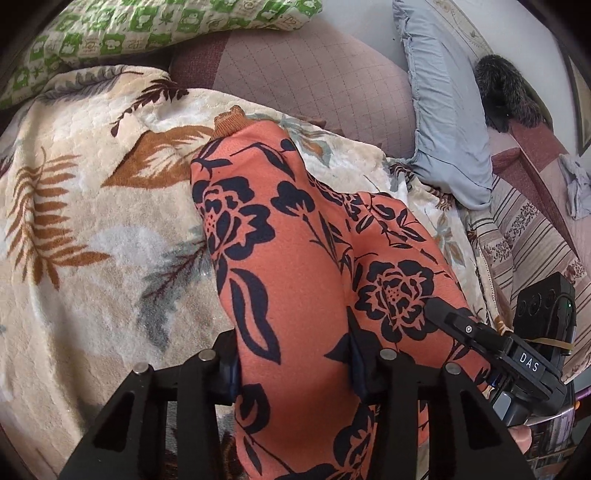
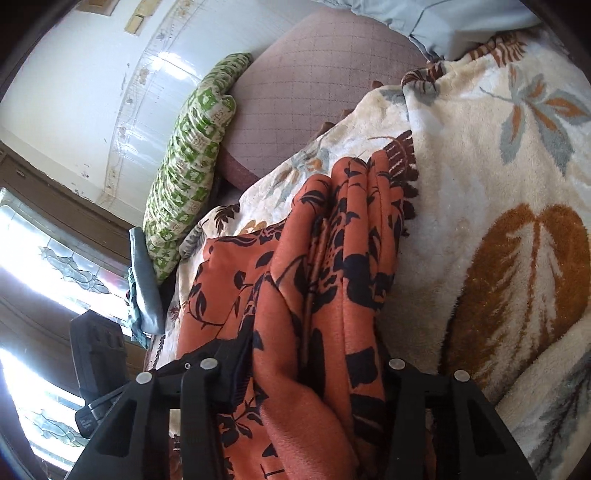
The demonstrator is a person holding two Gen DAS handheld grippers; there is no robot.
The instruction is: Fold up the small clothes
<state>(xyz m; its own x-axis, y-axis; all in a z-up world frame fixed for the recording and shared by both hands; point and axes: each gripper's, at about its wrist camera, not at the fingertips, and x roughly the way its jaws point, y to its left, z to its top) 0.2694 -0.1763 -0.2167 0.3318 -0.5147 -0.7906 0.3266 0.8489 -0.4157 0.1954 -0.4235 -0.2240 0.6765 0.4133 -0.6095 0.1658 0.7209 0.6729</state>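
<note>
An orange garment with a dark navy flower print [image 1: 295,258] lies stretched over a cream leaf-pattern blanket [image 1: 92,221]. A brown ribbed cuff [image 1: 229,123] shows at its far end. My left gripper [image 1: 295,369] is shut on the garment's near end, with cloth bunched between the fingers. My right gripper shows in the left wrist view [image 1: 461,325] holding the garment's right side. In the right wrist view my right gripper [image 2: 314,373] is shut on gathered folds of the same garment [image 2: 332,258], which hang down onto the blanket [image 2: 498,184]. The fingertips are hidden by cloth.
A green checked pillow [image 1: 147,29] lies at the back left and a pale blue pillow [image 1: 443,122] at the back right. A mauve quilted cushion [image 1: 314,74] sits between them. A dark fur item [image 1: 506,96] and a striped cover [image 1: 535,240] lie right.
</note>
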